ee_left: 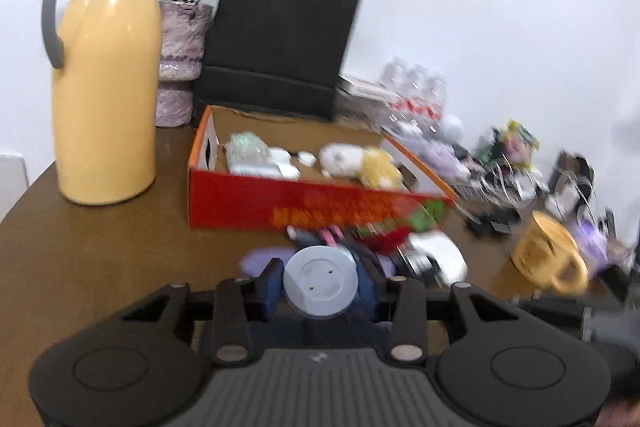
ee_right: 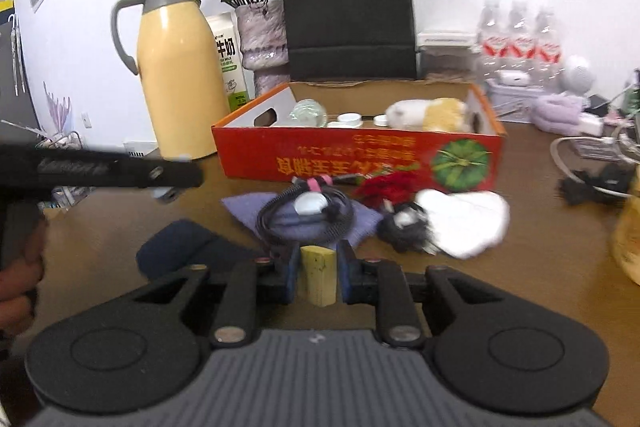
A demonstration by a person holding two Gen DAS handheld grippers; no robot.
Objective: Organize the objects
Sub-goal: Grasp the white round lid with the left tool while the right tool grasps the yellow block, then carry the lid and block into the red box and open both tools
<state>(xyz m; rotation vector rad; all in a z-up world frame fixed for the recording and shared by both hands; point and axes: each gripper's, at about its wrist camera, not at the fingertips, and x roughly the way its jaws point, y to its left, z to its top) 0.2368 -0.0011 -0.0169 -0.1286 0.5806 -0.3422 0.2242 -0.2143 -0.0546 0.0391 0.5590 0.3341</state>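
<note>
Left fingers (ee_left: 276, 283) clamped on grey disc (ee_left: 320, 281), right fingers (ee_right: 290, 277) on cork (ee_right: 319, 277), short of red box (ee_right: 356, 159).

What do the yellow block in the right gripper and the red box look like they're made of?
Yellow block: probably rubber or foam, matte with pitted, chalky faces; uncertain. Red box: printed cardboard, with raw brown inner walls and punched handle holes.
</note>
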